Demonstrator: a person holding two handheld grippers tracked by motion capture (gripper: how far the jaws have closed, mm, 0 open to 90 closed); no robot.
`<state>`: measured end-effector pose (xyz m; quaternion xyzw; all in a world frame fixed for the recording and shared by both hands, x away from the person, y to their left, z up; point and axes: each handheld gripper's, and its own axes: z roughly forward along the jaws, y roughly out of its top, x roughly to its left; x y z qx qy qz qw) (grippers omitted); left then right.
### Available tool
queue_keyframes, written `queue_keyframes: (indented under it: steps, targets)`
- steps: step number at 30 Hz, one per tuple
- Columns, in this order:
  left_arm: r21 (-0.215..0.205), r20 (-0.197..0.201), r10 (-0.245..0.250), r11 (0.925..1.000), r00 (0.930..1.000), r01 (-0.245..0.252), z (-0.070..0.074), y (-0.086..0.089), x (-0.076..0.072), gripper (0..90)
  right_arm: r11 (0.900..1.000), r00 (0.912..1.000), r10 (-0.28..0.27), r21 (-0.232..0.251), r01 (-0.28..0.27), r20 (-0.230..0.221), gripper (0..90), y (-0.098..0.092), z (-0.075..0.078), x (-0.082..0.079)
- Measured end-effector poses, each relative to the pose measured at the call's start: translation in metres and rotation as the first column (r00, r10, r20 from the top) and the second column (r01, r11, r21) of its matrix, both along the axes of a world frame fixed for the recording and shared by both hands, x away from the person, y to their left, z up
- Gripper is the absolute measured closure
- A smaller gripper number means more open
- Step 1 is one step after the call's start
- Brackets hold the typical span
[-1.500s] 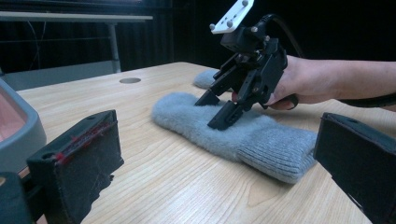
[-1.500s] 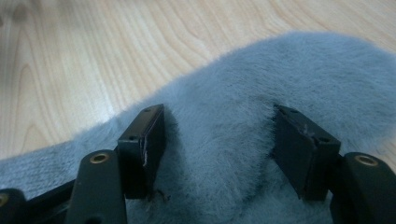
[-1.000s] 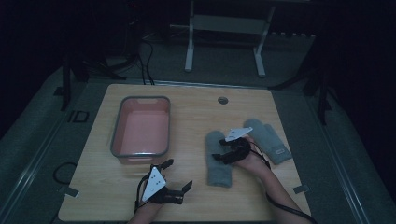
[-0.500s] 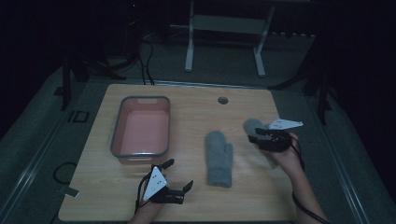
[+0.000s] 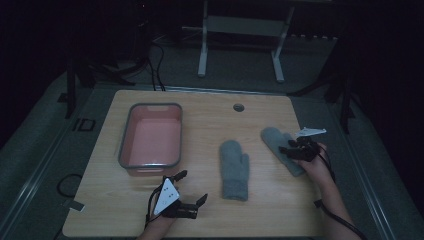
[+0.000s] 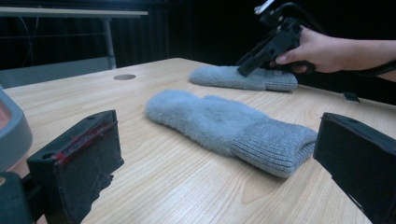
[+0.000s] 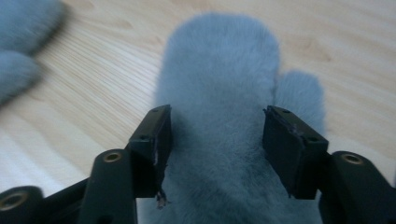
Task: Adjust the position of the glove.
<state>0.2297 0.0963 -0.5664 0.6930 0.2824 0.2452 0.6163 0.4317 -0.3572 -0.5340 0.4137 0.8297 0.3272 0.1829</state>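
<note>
Two grey fleece mittens lie on the wooden table. The middle mitten [image 5: 235, 167] [image 6: 224, 123] lies cuff toward me, just ahead of my left gripper [image 5: 192, 186] [image 6: 219, 126], which rests near the front edge, open and empty. The right mitten [image 5: 274, 137] [image 6: 224, 77] [image 7: 219, 60] lies under my right gripper [image 5: 286, 150] [image 6: 245, 70] [image 7: 217, 116]. That gripper tilts down onto the mitten near its cuff. Its jaws have just been opening a little and stand half spread. Fur shows between them, with no visible squeeze. The middle mitten [image 7: 18, 37] blurs at the upper left of the right gripper view.
A pink tray with a grey rim [image 5: 121, 150] [image 6: 11, 130] stands at the left of the table, beyond my left gripper. A round cable hole [image 5: 238, 107] [image 6: 124, 77] sits near the far edge. A desk frame stands on the floor behind the table.
My right gripper has moved rightward from beside the middle mitten onto the right mitten, its jaws narrower than before. Both mittens and my left gripper have stayed put.
</note>
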Motion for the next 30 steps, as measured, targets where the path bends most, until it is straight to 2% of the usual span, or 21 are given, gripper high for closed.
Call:
queue_keyframes:
  steps: [1, 2, 4, 6, 7, 8, 10, 14, 17, 18, 19, 22, 23, 25, 28, 29, 30]
  targets:
    - [-0.001, -0.001, -0.001, 1.0000, 1.0000, 0.001, 0.000, 0.000, 0.000, 1.1, 1.000, 0.9999, 0.004, -0.028, -0.004, -0.013, 44.4, 0.002, -0.005, 0.002]
    - [0.001, -0.002, -0.001, 1.0000, 1.0000, 0.001, 0.000, 0.000, 0.000, 1.1, 0.999, 0.9998, 0.010, -0.034, -0.011, -0.014, 46.6, 0.003, -0.009, 0.002]
    - [0.001, -0.001, 0.001, 1.0000, 1.0000, -0.001, 0.000, 0.001, -0.001, 1.1, 1.000, 0.9998, 0.021, -0.023, -0.021, -0.006, 56.1, 0.002, -0.010, 0.001]
    - [0.001, -0.001, 0.003, 1.0000, 1.0000, -0.003, 0.000, 0.001, -0.001, 1.1, 1.000, 1.0000, -0.006, 0.005, 0.006, -0.006, 68.4, 0.001, -0.011, -0.001]
    - [0.001, -0.001, 0.003, 1.0000, 1.0000, -0.003, 0.000, 0.001, -0.001, 1.1, 1.000, 1.0000, -0.006, 0.005, 0.006, -0.006, 68.4, 0.001, -0.011, -0.001]
    - [0.001, -0.001, 0.004, 1.0000, 1.0000, -0.004, 0.000, 0.001, -0.001, 1.1, 0.999, 0.9994, -0.035, 0.021, 0.035, -0.007, 73.9, 0.001, -0.012, -0.004]
    - [0.000, -0.001, 0.005, 1.0000, 1.0000, -0.005, 0.000, 0.000, -0.001, 1.1, 0.996, 0.9965, -0.083, 0.033, 0.084, -0.011, 78.0, 0.004, -0.011, -0.009]
    - [0.001, 0.002, 0.006, 1.0000, 1.0000, -0.006, 0.001, 0.000, -0.001, 1.1, 0.985, 0.9865, -0.163, 0.056, 0.164, -0.009, 80.8, 0.011, -0.010, -0.018]
    - [-0.003, 0.004, 0.008, 1.0000, 1.0000, -0.008, 0.001, 0.001, -0.001, 1.1, 0.971, 0.9737, -0.228, 0.077, 0.227, 0.006, 81.4, 0.015, -0.003, -0.027]
    - [-0.002, 0.005, 0.009, 1.0000, 0.9999, -0.009, 0.002, 0.001, -0.001, 1.1, 0.963, 0.9658, -0.259, 0.083, 0.257, 0.015, 81.4, 0.017, 0.002, -0.032]
    - [-0.002, 0.005, 0.009, 1.0000, 0.9999, -0.009, 0.002, 0.001, -0.001, 1.1, 0.951, 0.9558, -0.294, 0.108, 0.291, 0.014, 81.4, 0.017, 0.008, -0.038]
    - [-0.003, 0.004, 0.008, 1.0000, 1.0000, -0.008, 0.002, 0.001, -0.001, 1.1, 0.925, 0.9364, -0.351, 0.161, 0.344, 0.016, 81.3, 0.020, 0.019, -0.054]
    - [-0.005, 0.007, 0.007, 1.0000, 1.0000, -0.007, 0.003, 0.001, -0.001, 1.1, 0.914, 0.9280, -0.372, 0.178, 0.365, 0.009, 81.3, 0.021, 0.022, -0.060]
    - [-0.007, 0.010, 0.003, 1.0000, 0.9999, -0.003, 0.003, 0.000, -0.001, 1.1, 0.903, 0.9183, -0.396, 0.181, 0.390, -0.001, 81.3, 0.026, 0.026, -0.074]
    - [-0.005, 0.013, -0.003, 1.0000, 0.9999, 0.003, 0.004, -0.001, -0.001, 1.1, 0.882, 0.8994, -0.436, 0.187, 0.433, -0.026, 81.2, 0.029, 0.025, -0.091]
    - [-0.003, 0.010, -0.007, 1.0000, 0.9999, 0.007, 0.004, -0.002, -0.001, 1.1, 0.877, 0.8928, -0.450, 0.179, 0.447, -0.026, 81.1, 0.032, 0.024, -0.097]
    - [-0.003, 0.009, -0.009, 1.0000, 0.9999, 0.009, 0.003, -0.002, 0.000, 1.1, 0.877, 0.8892, -0.457, 0.156, 0.454, -0.016, 81.1, 0.035, 0.023, -0.104]
